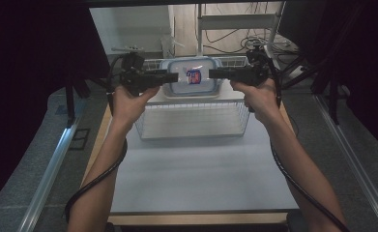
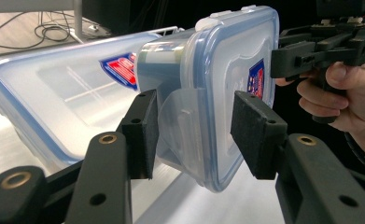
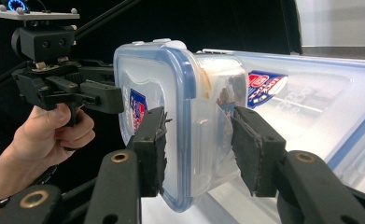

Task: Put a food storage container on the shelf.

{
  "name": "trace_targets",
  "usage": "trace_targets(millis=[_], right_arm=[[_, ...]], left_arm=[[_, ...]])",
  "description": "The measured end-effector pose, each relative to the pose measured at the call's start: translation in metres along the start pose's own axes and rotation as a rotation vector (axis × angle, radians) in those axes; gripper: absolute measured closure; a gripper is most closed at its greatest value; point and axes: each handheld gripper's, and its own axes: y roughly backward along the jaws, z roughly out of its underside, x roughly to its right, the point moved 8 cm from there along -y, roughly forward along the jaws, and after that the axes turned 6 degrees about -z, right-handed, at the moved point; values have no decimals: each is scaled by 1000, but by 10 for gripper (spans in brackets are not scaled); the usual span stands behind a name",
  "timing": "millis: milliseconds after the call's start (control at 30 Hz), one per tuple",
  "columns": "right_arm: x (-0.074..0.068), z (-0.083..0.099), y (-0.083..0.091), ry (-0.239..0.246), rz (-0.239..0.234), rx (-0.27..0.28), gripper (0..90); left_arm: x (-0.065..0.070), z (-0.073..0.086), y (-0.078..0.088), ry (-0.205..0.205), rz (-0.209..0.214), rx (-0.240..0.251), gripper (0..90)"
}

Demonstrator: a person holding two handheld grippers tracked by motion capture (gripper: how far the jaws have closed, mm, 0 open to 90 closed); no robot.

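A person holds a clear container point(image 1: 192, 77) with a blue-rimmed lid in the air between 2 grippers, above the far part of a wire basket point(image 1: 194, 121) that stands on the white table point(image 1: 196, 174). In the high view the left gripper point(image 1: 173, 77) grips the container's left end and the right gripper point(image 1: 212, 74) its right end, the 2 pointing at each other. In the left gripper view the left gripper point(image 2: 196, 126) has its jaws part-closed across the container's point(image 2: 217, 79) end: one pad sits against the body side by the lid's side flap, the other against the lid face near a red and blue label point(image 2: 257, 79). In the right gripper view the right gripper point(image 3: 199, 149) pinches the opposite end of the container point(image 3: 171, 107) the same way, one pad on the lid, one on the body wall. A second, larger lidded container point(image 2: 68, 98) with the same label lies just behind the held one; whether they touch cannot be told. Each hand point(image 1: 131, 104) wraps a gripper's handle, and cables trail back along both forearms.
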Motion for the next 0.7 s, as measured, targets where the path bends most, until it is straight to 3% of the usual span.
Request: trace_targets(millis=[333, 700], right_arm=[[10, -13, -7, -31, 1, 18, 558], [26, -23, -16, -59, 24, 11, 548]], left_arm=[[-14, -16, -6, 31, -3, -7, 522], [-26, -23, -16, 79, -20, -9, 518]])
